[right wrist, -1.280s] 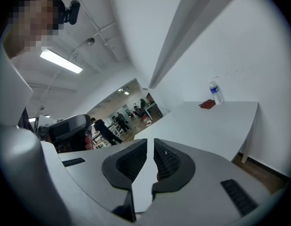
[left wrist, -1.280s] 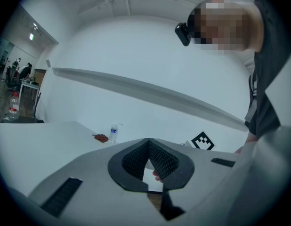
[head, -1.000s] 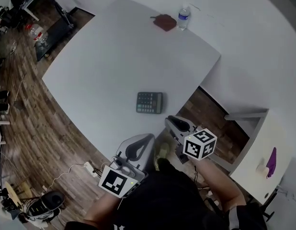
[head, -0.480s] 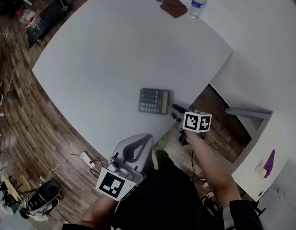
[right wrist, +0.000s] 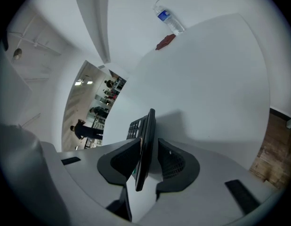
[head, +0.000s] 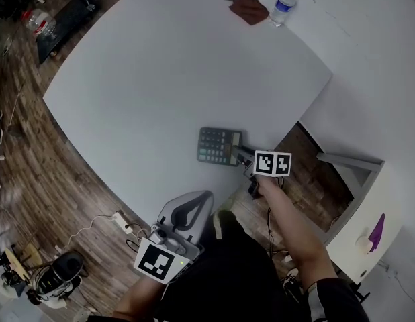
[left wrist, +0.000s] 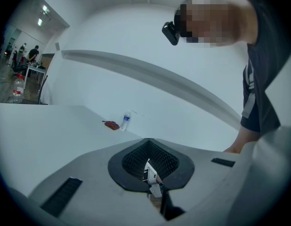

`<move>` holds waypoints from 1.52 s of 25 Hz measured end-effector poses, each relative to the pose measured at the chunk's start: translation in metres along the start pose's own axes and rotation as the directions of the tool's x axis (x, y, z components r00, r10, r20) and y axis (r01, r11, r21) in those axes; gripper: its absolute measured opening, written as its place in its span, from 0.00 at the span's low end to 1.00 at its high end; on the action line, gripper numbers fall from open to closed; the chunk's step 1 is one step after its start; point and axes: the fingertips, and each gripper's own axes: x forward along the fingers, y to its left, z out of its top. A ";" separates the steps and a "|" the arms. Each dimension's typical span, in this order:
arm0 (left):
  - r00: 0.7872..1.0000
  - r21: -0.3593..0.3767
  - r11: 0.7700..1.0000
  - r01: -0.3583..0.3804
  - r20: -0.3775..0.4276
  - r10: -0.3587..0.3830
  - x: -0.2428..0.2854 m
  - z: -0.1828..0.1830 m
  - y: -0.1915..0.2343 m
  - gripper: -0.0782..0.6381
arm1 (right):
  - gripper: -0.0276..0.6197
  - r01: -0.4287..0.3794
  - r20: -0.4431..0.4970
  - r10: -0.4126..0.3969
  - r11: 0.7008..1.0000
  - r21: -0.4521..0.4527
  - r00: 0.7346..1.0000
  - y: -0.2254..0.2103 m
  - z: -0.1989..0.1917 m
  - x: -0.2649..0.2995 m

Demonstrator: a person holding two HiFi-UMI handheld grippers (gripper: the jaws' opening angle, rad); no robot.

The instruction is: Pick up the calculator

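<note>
Jaws of the right gripper (right wrist: 148, 147) stand spread astride the calculator (head: 217, 145), while the left gripper (left wrist: 148, 141) keeps jaws pressed together.

a white desk (head: 160, 79) carries 1 water bottle (head: 282, 7) near its far edge, with a flat brown thing (head: 250, 9) just beside it. a power strip (head: 121, 221) lies on the wooden floor (head: 33, 173).

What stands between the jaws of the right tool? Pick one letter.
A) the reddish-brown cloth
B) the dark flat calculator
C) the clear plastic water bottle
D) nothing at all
B: in the right gripper view the dark flat calculator stands edge-on between the jaws of the right tool, which are spread apart around it.
</note>
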 end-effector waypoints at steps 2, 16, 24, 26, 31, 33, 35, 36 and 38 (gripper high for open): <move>1.000 -0.001 1.000 -0.005 -0.002 0.005 -0.001 0.000 0.003 0.12 | 0.23 -0.019 -0.008 0.019 1.000 0.007 1.000 0.000 0.000 0.003; 1.000 0.012 1.000 -0.009 0.021 0.008 -0.002 0.002 -0.001 0.12 | 0.12 -0.151 0.076 0.146 0.987 0.063 0.986 0.023 0.010 -0.017; 0.994 0.049 0.999 0.024 0.105 -0.029 0.001 0.024 -0.023 0.12 | 0.13 -0.234 0.182 0.228 0.972 0.013 0.956 0.081 0.034 -0.074; 0.997 0.056 0.998 0.017 0.080 -0.022 0.000 0.021 -0.027 0.12 | 0.13 -0.253 0.201 0.246 0.967 0.011 0.948 0.096 0.038 -0.090; 0.991 0.082 0.996 0.046 0.121 -0.055 0.002 0.042 -0.050 0.12 | 0.13 -0.299 0.268 0.288 0.954 0.001 0.919 0.130 0.052 -0.132; 0.992 0.095 0.994 0.048 0.113 -0.059 0.000 0.044 -0.057 0.12 | 0.12 -0.321 0.301 0.309 0.947 -0.011 0.902 0.146 0.058 -0.151; 0.990 0.098 0.993 0.059 0.125 -0.071 -0.001 0.054 -0.067 0.12 | 0.13 -0.338 0.334 0.331 0.940 -0.038 0.883 0.163 0.063 -0.171; 0.988 0.101 0.993 0.064 0.131 -0.077 -0.002 0.060 -0.072 0.12 | 0.13 -0.346 0.350 0.342 0.937 -0.055 0.872 0.173 0.066 -0.182; 0.989 0.114 0.992 0.061 0.125 -0.076 -0.003 0.068 -0.080 0.12 | 0.13 -0.362 0.382 0.367 0.928 -0.089 0.848 0.192 0.071 -0.204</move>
